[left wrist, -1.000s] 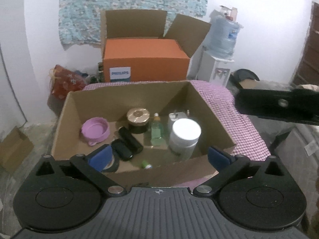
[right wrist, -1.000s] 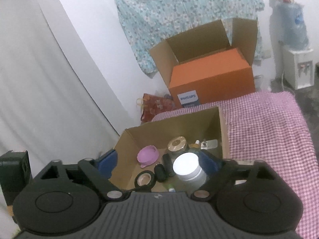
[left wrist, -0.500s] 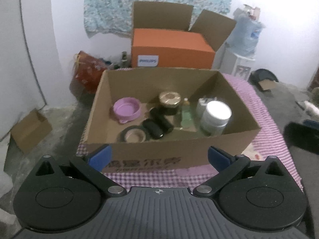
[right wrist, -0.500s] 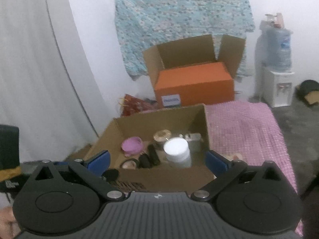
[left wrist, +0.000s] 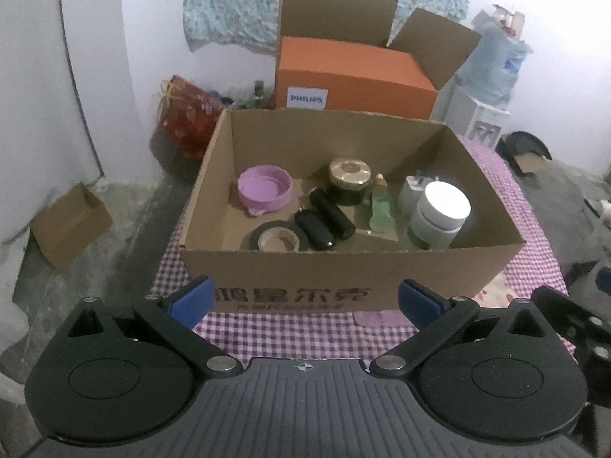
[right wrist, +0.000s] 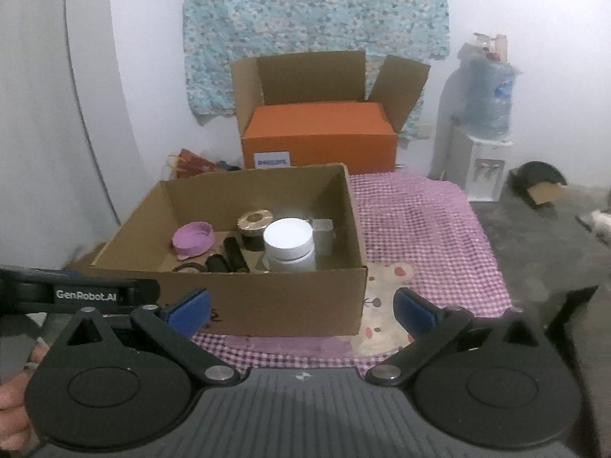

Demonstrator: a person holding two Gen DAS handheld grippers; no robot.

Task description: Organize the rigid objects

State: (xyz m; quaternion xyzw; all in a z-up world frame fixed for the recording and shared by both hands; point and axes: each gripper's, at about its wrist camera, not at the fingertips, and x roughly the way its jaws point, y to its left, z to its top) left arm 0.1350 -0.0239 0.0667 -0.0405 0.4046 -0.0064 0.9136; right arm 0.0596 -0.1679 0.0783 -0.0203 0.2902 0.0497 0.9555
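Both grippers spread and empty, short of the box

Left gripper (left wrist: pixel 303 299) and right gripper (right wrist: pixel 301 311) hang before the near wall of the cardboard box (left wrist: pixel 343 267); its contents lie ahead and below. The white-lidded jar (right wrist: pixel 289 243) stands nearer the right gripper, the tape roll (left wrist: pixel 278 237) and black cylinders (left wrist: pixel 324 221), long axes running away, nearer the left

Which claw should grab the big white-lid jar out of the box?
Probably the right claw. It is open and empty, and the white-lid jar sits almost straight ahead of it. For the left claw, also open, the jar sits far to the right.
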